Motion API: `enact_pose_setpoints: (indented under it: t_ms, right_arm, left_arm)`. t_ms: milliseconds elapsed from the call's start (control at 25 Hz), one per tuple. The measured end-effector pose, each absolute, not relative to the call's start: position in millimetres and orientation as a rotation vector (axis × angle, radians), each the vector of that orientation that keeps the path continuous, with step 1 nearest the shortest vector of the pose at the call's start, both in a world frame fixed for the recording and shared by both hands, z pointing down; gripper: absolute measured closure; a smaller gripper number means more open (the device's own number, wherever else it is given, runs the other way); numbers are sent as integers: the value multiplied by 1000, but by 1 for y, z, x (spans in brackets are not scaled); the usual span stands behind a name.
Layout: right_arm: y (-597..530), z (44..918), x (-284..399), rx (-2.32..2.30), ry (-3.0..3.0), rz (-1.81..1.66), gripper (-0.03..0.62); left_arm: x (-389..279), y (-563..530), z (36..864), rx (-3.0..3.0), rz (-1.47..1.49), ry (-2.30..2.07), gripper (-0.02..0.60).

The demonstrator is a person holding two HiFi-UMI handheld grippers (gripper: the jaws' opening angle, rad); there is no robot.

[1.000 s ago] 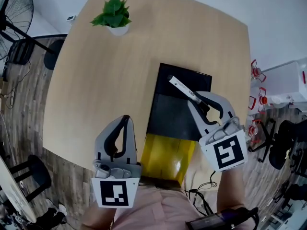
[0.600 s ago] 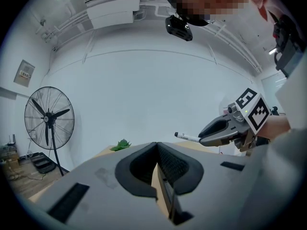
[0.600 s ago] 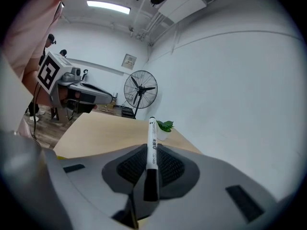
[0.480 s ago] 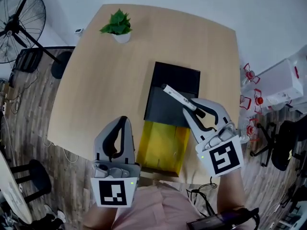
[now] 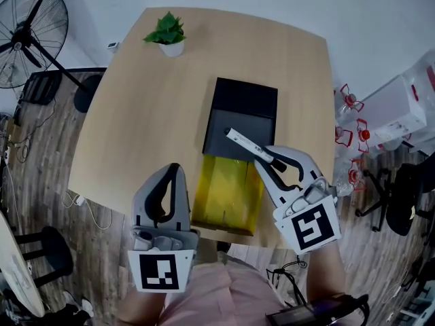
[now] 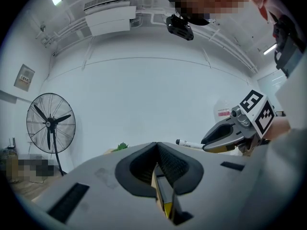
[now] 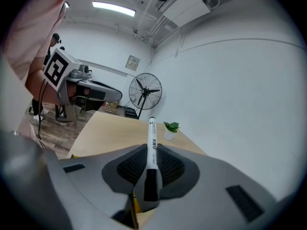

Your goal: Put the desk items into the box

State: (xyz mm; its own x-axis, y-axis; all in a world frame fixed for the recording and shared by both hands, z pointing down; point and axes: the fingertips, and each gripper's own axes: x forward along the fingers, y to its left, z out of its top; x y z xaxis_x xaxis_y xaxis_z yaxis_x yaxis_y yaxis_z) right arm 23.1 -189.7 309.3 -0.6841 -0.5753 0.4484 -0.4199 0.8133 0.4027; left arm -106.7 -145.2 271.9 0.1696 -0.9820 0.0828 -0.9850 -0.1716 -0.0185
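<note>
My right gripper is shut on a white marker pen with a black cap, held high above the table; the pen points up-left over the black box. In the right gripper view the marker pen sticks out straight between the pads. The box's yellow flap lies open toward me on the wooden table. My left gripper hangs at the lower left above the table's near edge, jaws together with nothing between them. The left gripper view shows the right gripper with the marker pen.
A small potted plant stands at the table's far left corner. A floor fan and a black chair stand on the wood floor to the left. White equipment with red parts is to the right.
The head view has pulled back, so the table looks smaller. My right gripper with the marker has drifted slightly left and toward me relative to the box. The left gripper has stayed put.
</note>
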Motion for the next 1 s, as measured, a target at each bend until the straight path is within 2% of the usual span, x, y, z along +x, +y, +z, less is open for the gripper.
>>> enact_pose_setpoints:
  t_ms: [1000]
  right_arm:
    - [-155, 410, 12, 610, -2370, -144, 526]
  left_arm:
    - [-116, -148, 319, 2312, 232, -1913, 571]
